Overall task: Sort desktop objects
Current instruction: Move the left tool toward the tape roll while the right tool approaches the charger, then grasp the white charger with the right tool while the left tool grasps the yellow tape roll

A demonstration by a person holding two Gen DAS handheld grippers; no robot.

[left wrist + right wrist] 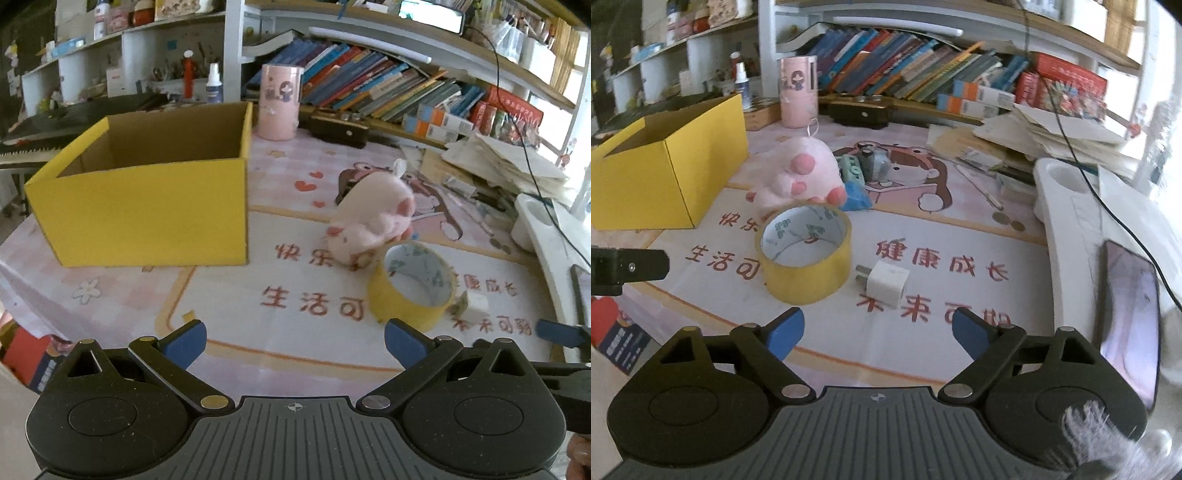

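Note:
An open yellow cardboard box [147,206] stands at the left of the pink desk mat [280,177]; it also shows in the right wrist view [665,166]. A pink plush toy [373,218] [801,177] lies mid-mat. A yellow tape roll [410,288] [805,254] sits just in front of it. A white charger plug [888,282] [476,304] lies right of the roll. My left gripper [295,341] is open and empty, short of the roll. My right gripper [877,332] is open and empty, just short of the plug and roll.
A pink cylinder [279,101] stands behind the box. Small green and blue items [862,173] lie behind the plush. Leaning books [369,85] line the back shelf. Paper stacks [1034,136], a white stand [1067,199], coins [1008,221] and a phone [1128,317] fill the right.

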